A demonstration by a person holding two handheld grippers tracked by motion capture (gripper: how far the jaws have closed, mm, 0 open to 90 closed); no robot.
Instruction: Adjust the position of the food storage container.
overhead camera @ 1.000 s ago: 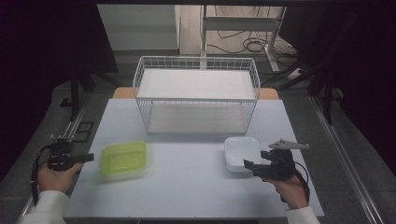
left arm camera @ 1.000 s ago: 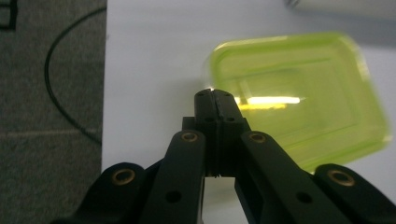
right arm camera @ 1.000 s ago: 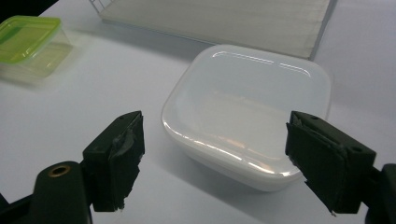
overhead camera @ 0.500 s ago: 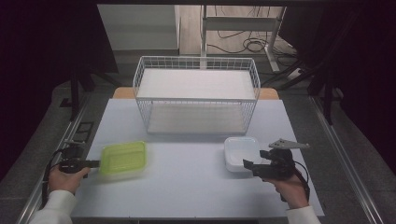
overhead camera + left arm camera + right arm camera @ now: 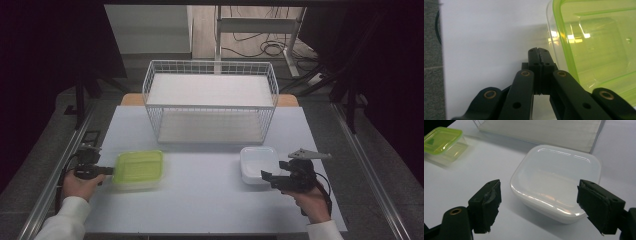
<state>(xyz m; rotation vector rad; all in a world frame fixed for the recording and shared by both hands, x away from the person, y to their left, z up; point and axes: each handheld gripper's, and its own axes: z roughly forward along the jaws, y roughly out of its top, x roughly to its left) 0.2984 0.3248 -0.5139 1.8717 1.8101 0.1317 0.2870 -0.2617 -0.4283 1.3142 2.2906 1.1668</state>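
While my left gripper (image 5: 102, 170) rests with its jaws pressed together just beside the near-left edge of the green-lidded box (image 5: 138, 168), my right gripper (image 5: 269, 176) has its jaws spread wide in front of the white box (image 5: 259, 164). Both boxes sit on the desk (image 5: 210, 205) in front of the wire basket (image 5: 210, 102), green to its left, white to its right. They look light, stiff and smooth, likely slippery; I judge opposite side walls under the lid rim the best hold.
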